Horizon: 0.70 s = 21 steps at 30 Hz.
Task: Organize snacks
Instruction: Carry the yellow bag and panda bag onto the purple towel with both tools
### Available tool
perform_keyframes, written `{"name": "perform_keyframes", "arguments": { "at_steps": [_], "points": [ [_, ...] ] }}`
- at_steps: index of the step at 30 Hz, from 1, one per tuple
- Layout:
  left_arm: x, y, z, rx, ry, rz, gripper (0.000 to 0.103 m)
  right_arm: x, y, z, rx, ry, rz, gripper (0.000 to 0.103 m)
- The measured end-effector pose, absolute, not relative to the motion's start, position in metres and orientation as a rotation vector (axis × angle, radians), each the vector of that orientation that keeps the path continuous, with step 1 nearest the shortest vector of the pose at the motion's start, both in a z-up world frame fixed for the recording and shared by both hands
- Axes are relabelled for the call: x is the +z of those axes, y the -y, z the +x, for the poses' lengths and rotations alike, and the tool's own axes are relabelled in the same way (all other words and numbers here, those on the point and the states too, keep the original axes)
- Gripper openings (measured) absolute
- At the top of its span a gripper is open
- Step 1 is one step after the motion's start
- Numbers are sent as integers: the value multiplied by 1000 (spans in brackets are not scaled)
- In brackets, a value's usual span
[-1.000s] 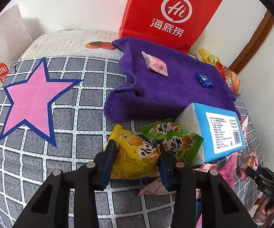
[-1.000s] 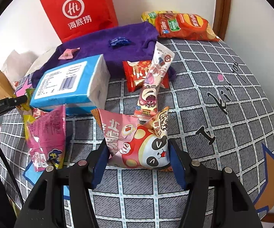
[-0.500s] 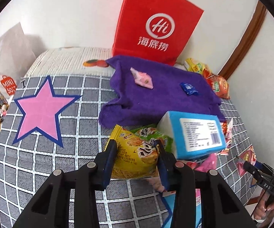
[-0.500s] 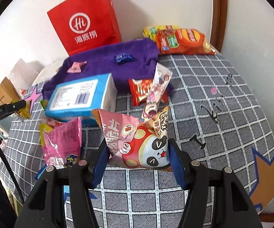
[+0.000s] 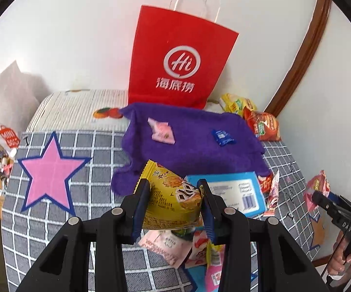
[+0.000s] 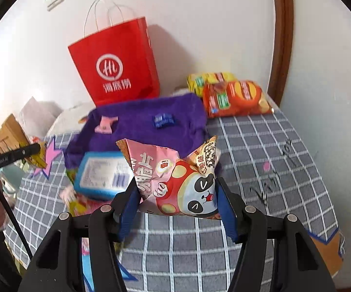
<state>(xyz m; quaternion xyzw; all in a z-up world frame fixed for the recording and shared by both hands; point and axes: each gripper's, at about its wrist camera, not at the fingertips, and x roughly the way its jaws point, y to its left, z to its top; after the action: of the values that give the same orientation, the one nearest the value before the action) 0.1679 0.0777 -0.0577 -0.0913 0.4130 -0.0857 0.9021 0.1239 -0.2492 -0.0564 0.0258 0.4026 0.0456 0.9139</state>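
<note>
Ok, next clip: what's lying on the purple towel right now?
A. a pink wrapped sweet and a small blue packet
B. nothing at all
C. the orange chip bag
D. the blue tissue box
A: the purple towel carries only a pink wrapped sweet and a small blue packet; the blue tissue box sits in front of it on the checked cover.

Both held snack packets (image 5: 173, 202) have lifted off the bedspread (image 6: 260, 150).

On the red paper carrier bag (image 5: 180, 58) a white circled "Hi" logo is printed above the characters 海底捞. Left of that bag, "MINI" is read on a white plastic bag (image 5: 10, 112).
</note>
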Motion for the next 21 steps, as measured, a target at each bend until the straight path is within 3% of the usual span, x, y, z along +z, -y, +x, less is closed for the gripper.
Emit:
{"name": "perform_keyframes", "arguments": {
  "at_steps": [21],
  "points": [
    [-31,-67,251,-181,-786,-202,38,-20,232,233,139,-772,54,59]
  ]
}}
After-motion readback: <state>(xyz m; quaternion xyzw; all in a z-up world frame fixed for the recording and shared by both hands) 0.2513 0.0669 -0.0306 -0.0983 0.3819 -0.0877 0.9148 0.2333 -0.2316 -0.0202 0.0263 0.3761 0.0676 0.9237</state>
